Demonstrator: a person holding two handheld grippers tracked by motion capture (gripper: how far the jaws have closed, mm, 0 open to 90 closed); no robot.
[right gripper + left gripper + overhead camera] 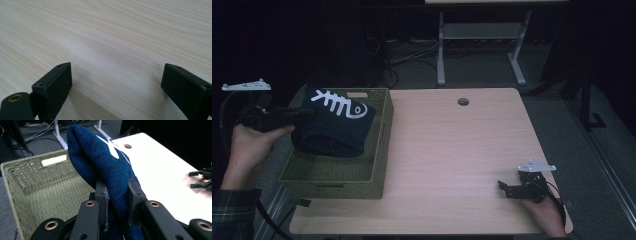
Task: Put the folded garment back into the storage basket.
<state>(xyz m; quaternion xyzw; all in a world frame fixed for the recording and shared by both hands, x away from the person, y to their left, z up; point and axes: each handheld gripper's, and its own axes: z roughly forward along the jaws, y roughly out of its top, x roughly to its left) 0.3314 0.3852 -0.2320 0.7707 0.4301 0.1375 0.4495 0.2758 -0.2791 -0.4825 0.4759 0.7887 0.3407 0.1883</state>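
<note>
At left of the high view, the left gripper (304, 114) clamps a blue sweater (334, 125) over the basket (379, 150); the right gripper (504, 189), lower right, has its jaws wide apart.

Dim high view (dark surroundings)

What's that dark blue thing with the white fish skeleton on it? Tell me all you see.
The knitted cloth is dark blue, soft and thick, folded into a bundle, with a white fishbone design on top. It hangs over the green woven basket, tilted, and the left tongs pinch one edge between black pads.
</note>
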